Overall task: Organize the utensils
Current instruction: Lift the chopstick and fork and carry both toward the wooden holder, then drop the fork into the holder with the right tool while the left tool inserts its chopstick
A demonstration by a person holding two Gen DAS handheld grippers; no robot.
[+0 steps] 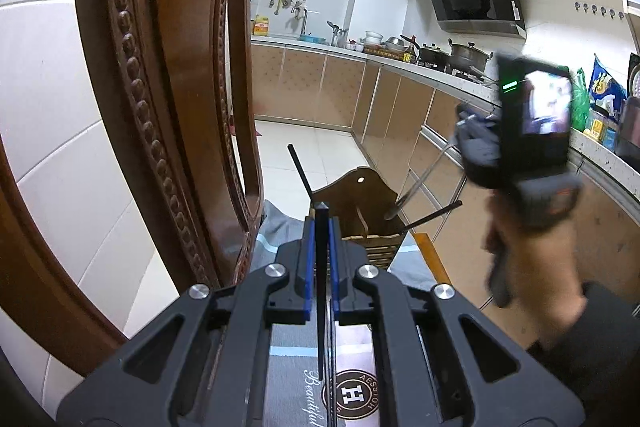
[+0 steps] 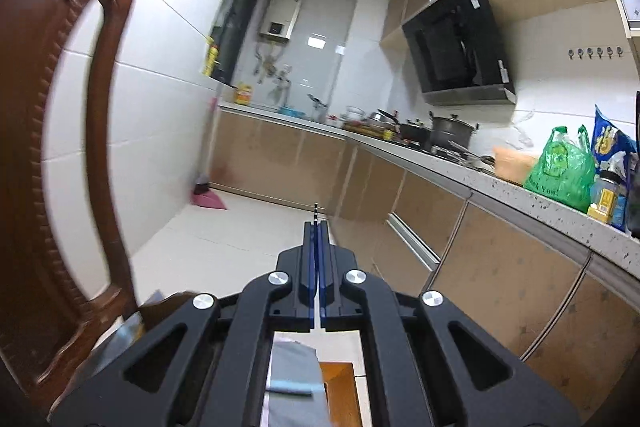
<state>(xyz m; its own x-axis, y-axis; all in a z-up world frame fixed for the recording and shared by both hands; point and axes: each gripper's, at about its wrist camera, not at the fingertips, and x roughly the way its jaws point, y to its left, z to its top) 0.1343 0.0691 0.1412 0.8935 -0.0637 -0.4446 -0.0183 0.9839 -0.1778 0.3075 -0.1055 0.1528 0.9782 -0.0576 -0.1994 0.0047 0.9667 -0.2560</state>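
My left gripper (image 1: 321, 217) is shut on a black chopstick (image 1: 321, 287) that stands between its blue pads, just in front of a brown wooden utensil holder (image 1: 360, 211). The holder holds two black chopsticks (image 1: 300, 169) and a metal utensil (image 1: 416, 187). My right gripper (image 1: 476, 135) hovers above and right of the holder, shut on that metal utensil's handle. In the right wrist view my right gripper (image 2: 317, 225) is shut on a thin metal handle tip (image 2: 316, 207).
A carved brown wooden chair back (image 1: 168, 87) stands close on the left. A grey cloth with a round logo (image 1: 354, 393) covers the table. A kitchen counter (image 2: 520, 195) with pots and bags runs along the right. White tiled floor lies beyond.
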